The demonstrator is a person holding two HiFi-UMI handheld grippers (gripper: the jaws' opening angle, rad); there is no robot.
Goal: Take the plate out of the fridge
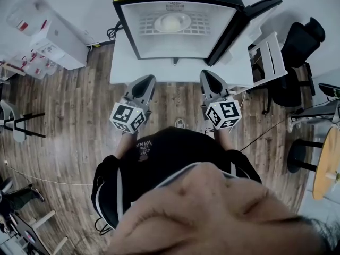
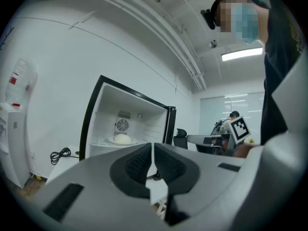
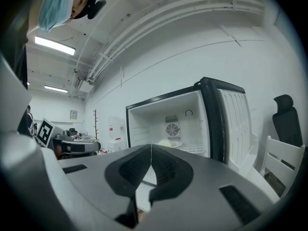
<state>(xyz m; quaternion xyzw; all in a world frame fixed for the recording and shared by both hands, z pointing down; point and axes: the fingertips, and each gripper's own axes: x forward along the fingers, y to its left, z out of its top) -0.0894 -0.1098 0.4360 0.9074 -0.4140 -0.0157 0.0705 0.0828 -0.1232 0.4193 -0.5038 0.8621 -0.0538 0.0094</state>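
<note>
In the head view, the fridge (image 1: 127, 31) is seen with its door (image 1: 260, 7) swung open. The plate (image 1: 158, 23) is found on the wire shelf (image 1: 204, 23) inside the fridge, with a pale rounded food item (image 1: 172, 20) resting on it. The left gripper (image 1: 144, 84) and right gripper (image 1: 210, 80) are held in front of the fridge, outside it.

In the left gripper view, the jaws are pressed together with nothing between them.

In the right gripper view, the jaws are likewise closed and empty.

The plate is judged stiff, smooth and breakable. Its rim nearest the fridge opening would best be pinched, and the plate kept level so the food is not rolled off.
</note>
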